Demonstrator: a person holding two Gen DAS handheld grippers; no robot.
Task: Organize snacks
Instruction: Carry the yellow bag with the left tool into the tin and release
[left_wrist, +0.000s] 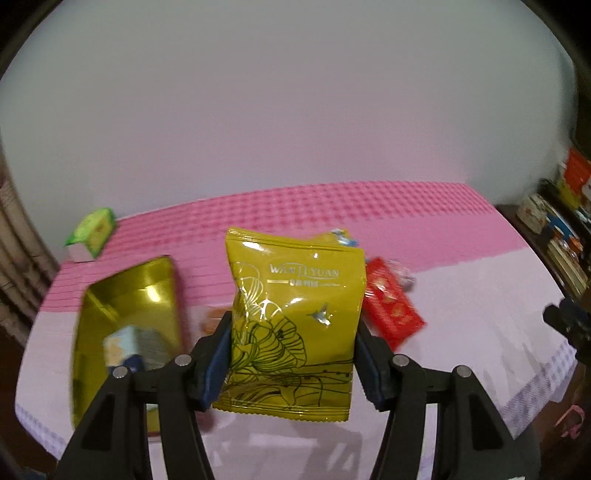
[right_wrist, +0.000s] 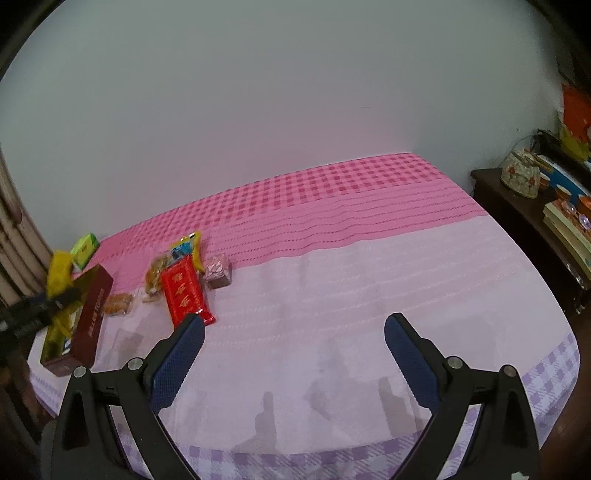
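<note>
My left gripper (left_wrist: 293, 325) is shut on a yellow-green snack packet (left_wrist: 295, 314) with gold line art, held upright above the table. Below and left of it lies an open tin box (left_wrist: 147, 280), gold inside, with a blue and white packet (left_wrist: 129, 343) in it. In the right wrist view the same packet (right_wrist: 59, 273) hangs over the maroon-sided box (right_wrist: 92, 314). My right gripper (right_wrist: 294, 321) is open over bare cloth with nothing between its fingers. A red packet (right_wrist: 183, 291) lies just beyond its left fingertip.
Loose snacks lie by the box: a yellow and blue packet (right_wrist: 184, 247), a pink-wrapped square (right_wrist: 218, 271), an orange biscuit pack (right_wrist: 118, 303), and a green carton (right_wrist: 85, 249) at the back. A dark cabinet (right_wrist: 491, 184) with a teapot and books stands right of the table.
</note>
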